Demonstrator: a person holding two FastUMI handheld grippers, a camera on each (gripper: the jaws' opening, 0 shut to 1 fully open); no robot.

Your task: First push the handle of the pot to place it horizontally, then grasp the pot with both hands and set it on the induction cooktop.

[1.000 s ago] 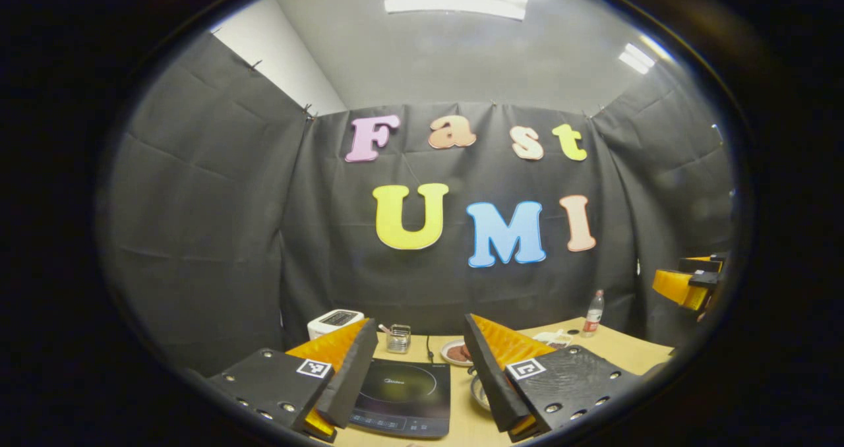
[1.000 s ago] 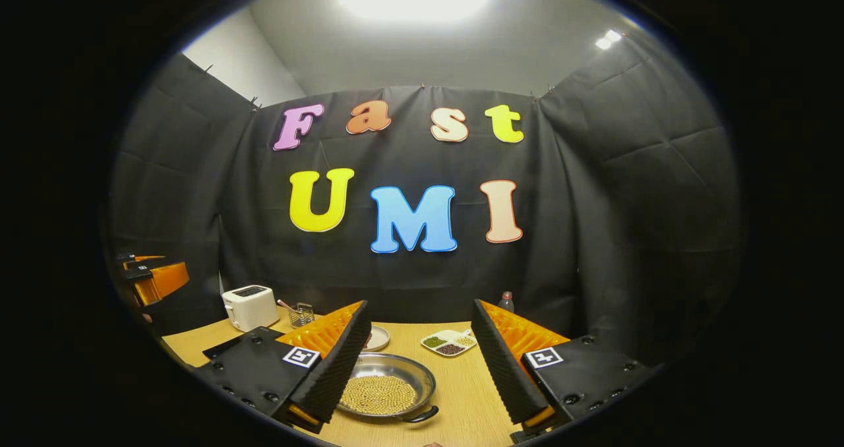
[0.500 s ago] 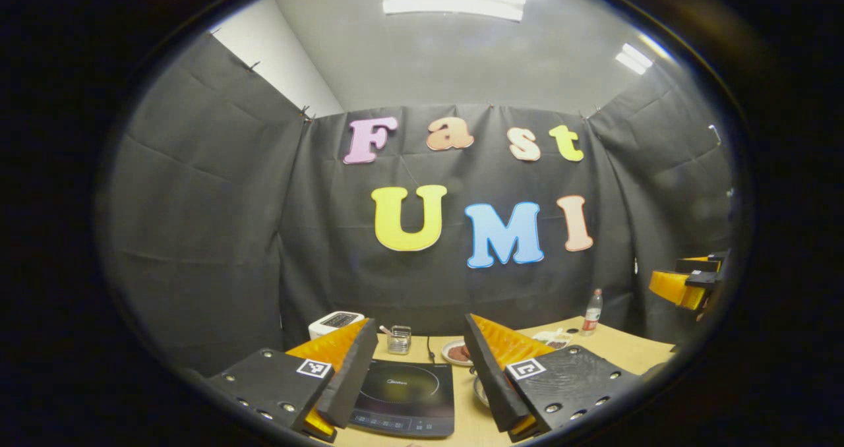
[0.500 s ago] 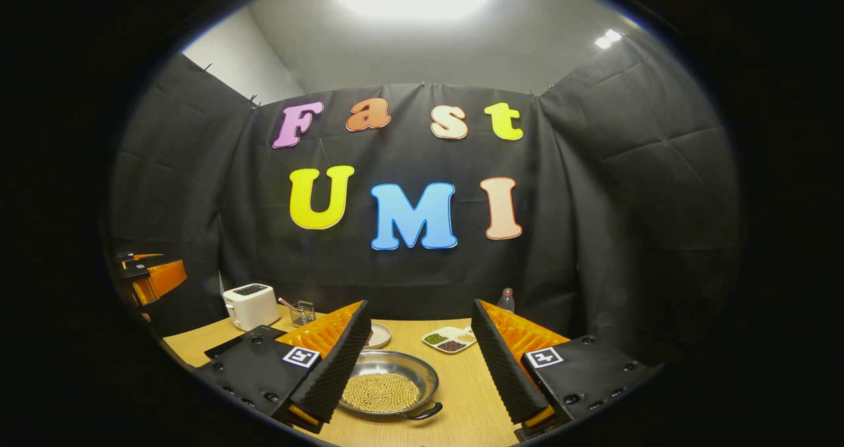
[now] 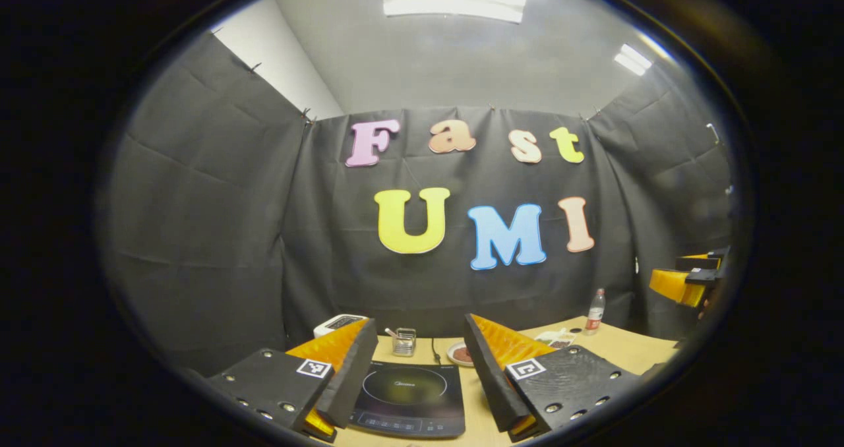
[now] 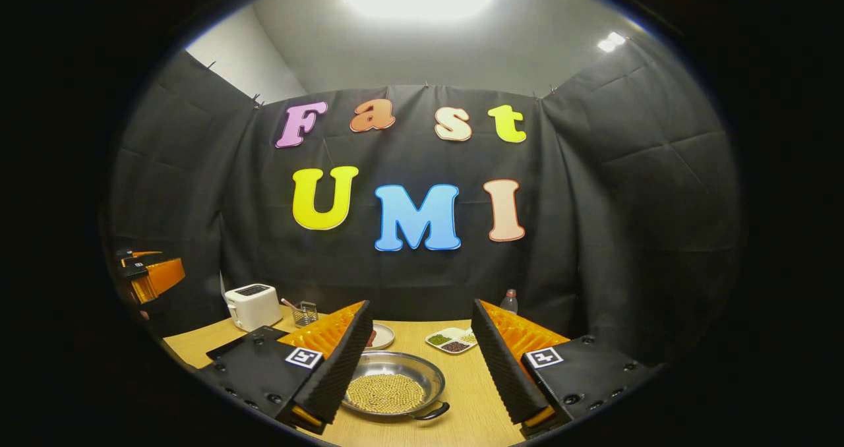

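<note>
Hard to see: in the left gripper view the small plate (image 5: 459,353) is half hidden behind a gripper finger, and the food on it is too small to name. The pot's far handle is hidden from the right gripper view.
Cut off: the cooktop (image 5: 409,397) runs under the left gripper's fingers, and its near edge sits at the bottom of the left gripper view.
Pot: the shiny round pot (image 6: 395,387) sits on the tabletop (image 6: 471,394), just in front of the right gripper. It is full of little yellow beans.
Pot handle: one dark loop handle (image 6: 434,412) sticks out toward the near right side. So the line from handle to handle runs slanted, not straight across.
Left gripper: the left gripper (image 5: 417,374) is wide open and holds nothing. It hangs above the cooktop.
Right gripper: the right gripper (image 6: 417,368) is wide open too, with nothing in it. It hangs above the pot and does not touch it.
Back of the tabletop: a white toaster (image 6: 252,306), a small wire basket (image 6: 304,314), a tray of beans (image 6: 452,341) and a bottle (image 5: 595,312) stand near the wall.
</note>
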